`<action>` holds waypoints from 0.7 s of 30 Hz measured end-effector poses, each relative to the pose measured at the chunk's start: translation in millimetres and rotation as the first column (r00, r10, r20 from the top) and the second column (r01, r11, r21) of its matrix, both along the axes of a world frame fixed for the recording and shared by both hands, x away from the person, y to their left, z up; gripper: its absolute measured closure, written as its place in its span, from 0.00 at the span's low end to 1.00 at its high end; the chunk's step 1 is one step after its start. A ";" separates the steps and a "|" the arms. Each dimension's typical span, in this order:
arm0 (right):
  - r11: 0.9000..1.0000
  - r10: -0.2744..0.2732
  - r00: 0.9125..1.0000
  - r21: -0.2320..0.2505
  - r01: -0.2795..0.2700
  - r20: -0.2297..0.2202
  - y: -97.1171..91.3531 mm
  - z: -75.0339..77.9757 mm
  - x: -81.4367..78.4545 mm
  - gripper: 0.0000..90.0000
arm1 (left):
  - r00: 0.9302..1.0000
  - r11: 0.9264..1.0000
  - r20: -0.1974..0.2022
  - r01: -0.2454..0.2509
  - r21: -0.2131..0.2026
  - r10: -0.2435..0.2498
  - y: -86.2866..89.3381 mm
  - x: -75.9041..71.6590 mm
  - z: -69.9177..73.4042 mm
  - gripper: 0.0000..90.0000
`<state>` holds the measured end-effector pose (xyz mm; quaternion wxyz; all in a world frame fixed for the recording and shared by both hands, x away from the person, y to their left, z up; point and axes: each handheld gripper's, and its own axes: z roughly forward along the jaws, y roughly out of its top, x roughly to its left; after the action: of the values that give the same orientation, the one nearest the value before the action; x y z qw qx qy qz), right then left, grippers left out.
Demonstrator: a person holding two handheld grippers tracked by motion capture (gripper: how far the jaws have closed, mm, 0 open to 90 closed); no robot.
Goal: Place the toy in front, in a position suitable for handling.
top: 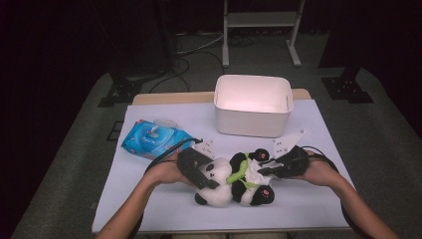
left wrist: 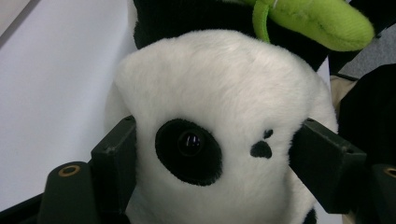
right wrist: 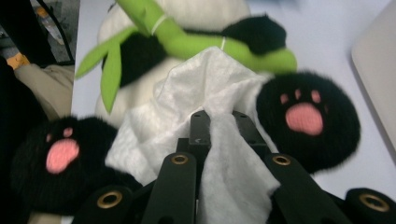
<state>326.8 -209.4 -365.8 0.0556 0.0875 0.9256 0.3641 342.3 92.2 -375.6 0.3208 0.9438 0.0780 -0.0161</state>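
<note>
White sheeting covers the table (top: 164, 209) before us, with dark floor and a metal stand's legs beyond its far edge. Near the front middle lies a black-and-white plush panda (top: 234, 181) on its back, a green plush bamboo stalk (top: 240, 172) across its chest. We hold the left gripper (top: 211, 180) against the panda's head: in the left gripper view its jaws stand wide, one pad on each side of the white face (left wrist: 224, 116), and the fur presses up against both pads, so we grip the head. We hold the right gripper (top: 263, 168) at the panda's belly, its jaws nearly together and pinching a crumpled white wipe (right wrist: 210, 121); in the right gripper view the cloth bunches between the two jaws and spreads over the white belly, between the two black feet with pink paw pads (right wrist: 303, 116). To the left of our left hand (top: 166, 172), well apart from the toy, lies a blue soft pack of wet wipes (top: 149, 137) with a white flip lid. Farther back, right of middle, stands a white rectangular plastic bin (top: 251, 124) with its open top up.
</note>
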 end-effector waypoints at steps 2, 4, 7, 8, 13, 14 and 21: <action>1.000 -0.015 1.000 -0.019 0.015 -0.006 -5.4 -1.2 -2.8 0.88 | 1.000 1.000 0.011 0.001 0.004 -0.001 -1.1 -2.2 0.5 0.26; 0.999 -0.030 0.999 -0.032 0.030 -0.014 -11.3 -2.2 -5.1 0.89 | 1.000 1.000 0.017 0.001 0.005 -0.001 -1.9 -4.0 0.6 0.26; 0.999 -0.034 0.999 -0.023 0.034 -0.008 -17.7 1.1 -7.2 0.89 | 1.000 1.000 0.014 0.005 -0.006 -0.005 -5.5 -5.7 0.0 0.25; 0.999 -0.036 0.999 -0.018 0.036 -0.001 -18.7 4.9 -8.8 0.89 | 1.000 1.000 0.011 0.012 -0.007 -0.012 -8.1 -6.2 -1.3 0.25; 1.000 -0.027 0.999 0.005 0.027 0.037 -14.3 21.8 -9.8 0.89 | 1.000 1.000 0.019 0.019 0.019 -0.020 -18.7 -7.0 0.8 0.24; 1.000 -0.028 0.999 0.008 0.028 0.039 -12.4 24.5 -9.1 0.89 | 0.999 1.000 0.022 0.023 0.022 -0.023 -19.6 -7.7 1.0 0.24; 1.000 0.001 0.998 -0.011 0.000 0.069 8.7 32.8 0.4 0.89 | 0.998 0.999 0.037 0.040 0.029 -0.041 -30.5 -9.9 2.1 0.24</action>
<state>327.2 -200.6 -333.0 0.0877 0.0743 0.9251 0.3619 332.4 61.7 -373.5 0.3086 0.9497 0.0528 -0.0036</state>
